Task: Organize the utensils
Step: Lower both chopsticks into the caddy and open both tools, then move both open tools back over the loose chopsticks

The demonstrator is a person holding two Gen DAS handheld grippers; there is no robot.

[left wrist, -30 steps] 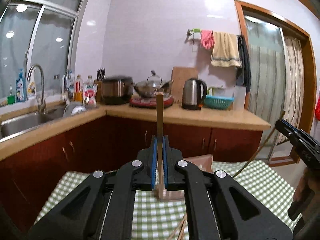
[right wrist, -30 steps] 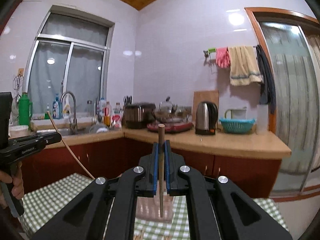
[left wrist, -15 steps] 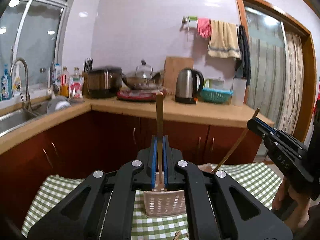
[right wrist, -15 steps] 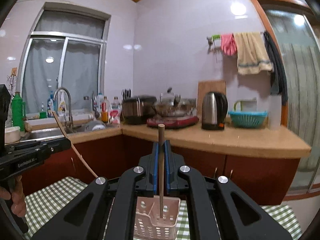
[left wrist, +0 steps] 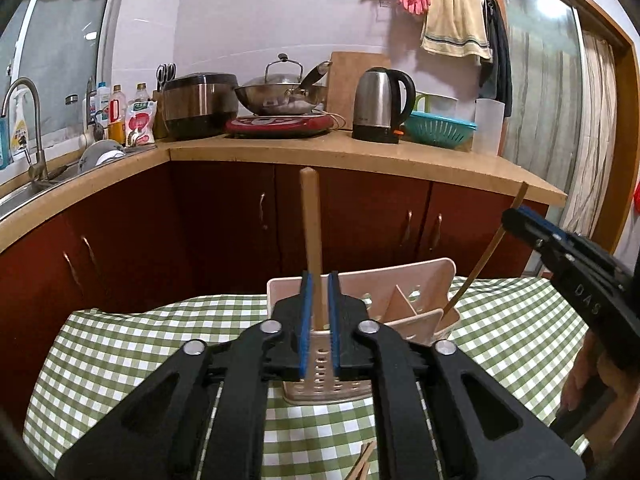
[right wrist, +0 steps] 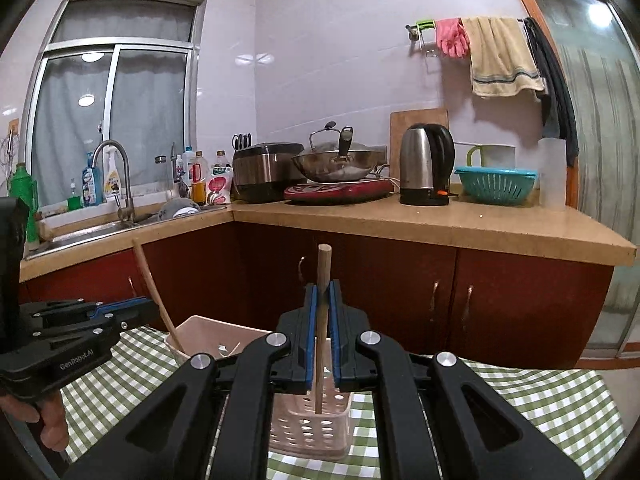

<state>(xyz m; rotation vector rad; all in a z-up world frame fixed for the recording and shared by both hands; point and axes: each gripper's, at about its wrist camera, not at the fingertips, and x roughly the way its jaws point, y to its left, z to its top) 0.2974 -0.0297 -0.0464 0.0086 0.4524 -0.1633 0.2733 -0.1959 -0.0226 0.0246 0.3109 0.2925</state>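
1. the pink utensil holder stands upright on the green checked tablecloth, just ahead of both tongs, its dividers making several compartments.
2. a flat wooden utensil stands almost upright with its lower end inside the holder's left compartment.
3. the left gripper has that utensil between its blue pads; its jaws have just been opening, and a thin gap shows beside the handle on the right, so the grip looks released.
4. a thin round wooden stick is clenched near its top by the right gripper; the left camera shows it slanting down into the holder's right compartment, but i cannot tell whether its tip rests on the bottom.
5. both grippers point forward and slightly down over the holder, left and right of each other and apart.
6. the left hand wraps its gripper's grip low at the frame edge; fingers of the right hand curl under its tool likewise.
7. more wooden sticks lie on the cloth near the left gripper's base.
8. a kitchen counter runs behind the table.
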